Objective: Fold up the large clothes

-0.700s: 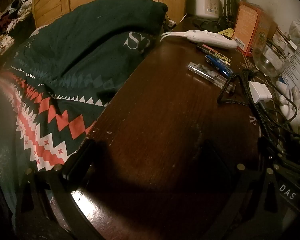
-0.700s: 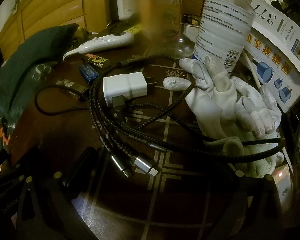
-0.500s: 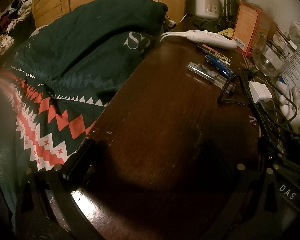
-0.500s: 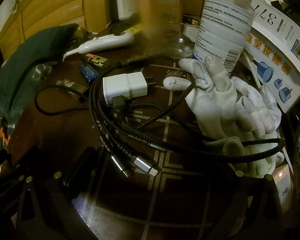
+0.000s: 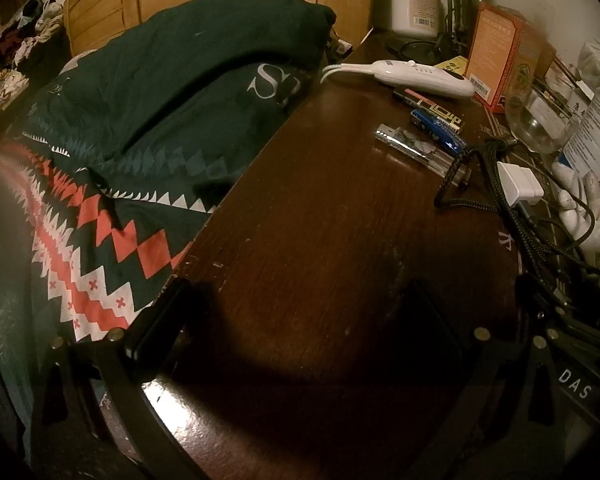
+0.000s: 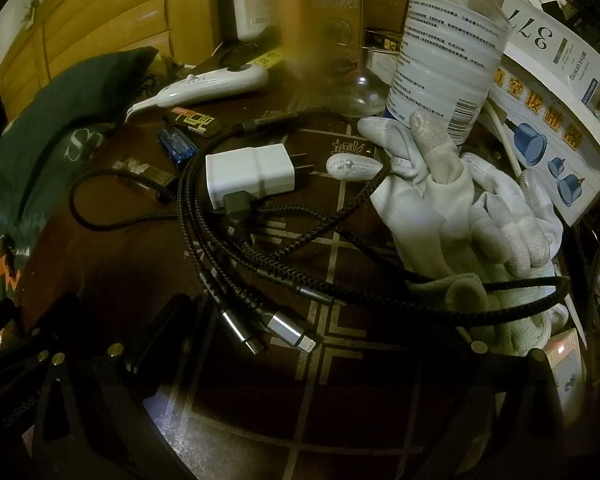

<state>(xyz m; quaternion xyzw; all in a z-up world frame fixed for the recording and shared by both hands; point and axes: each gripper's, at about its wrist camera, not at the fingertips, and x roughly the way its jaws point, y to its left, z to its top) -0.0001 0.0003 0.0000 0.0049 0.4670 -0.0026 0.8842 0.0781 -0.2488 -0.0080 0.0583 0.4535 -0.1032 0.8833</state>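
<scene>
- My left gripper [image 5: 296,320] sits low over the dark wooden table [image 5: 320,240], jaws spread wide with nothing between them.
- My right gripper [image 6: 324,328] hovers over the cluttered side of the same table, jaws also wide apart and holding nothing.
- The clothing I am to fold, a dark green garment [image 5: 160,92] with a red and white diamond pattern, lies heaped on the bed just beside the table's left edge; neither gripper touches it.
- In front of my right gripper I see braided black cables [image 6: 260,248] coiled around a white charger [image 6: 252,172], with their metal plugs near my left finger.
- White gloves [image 6: 460,216] lie to the right, leaning against a clear plastic bottle [image 6: 448,48].
- A white handheld device [image 5: 412,76] rests at the table's far edge.
</scene>
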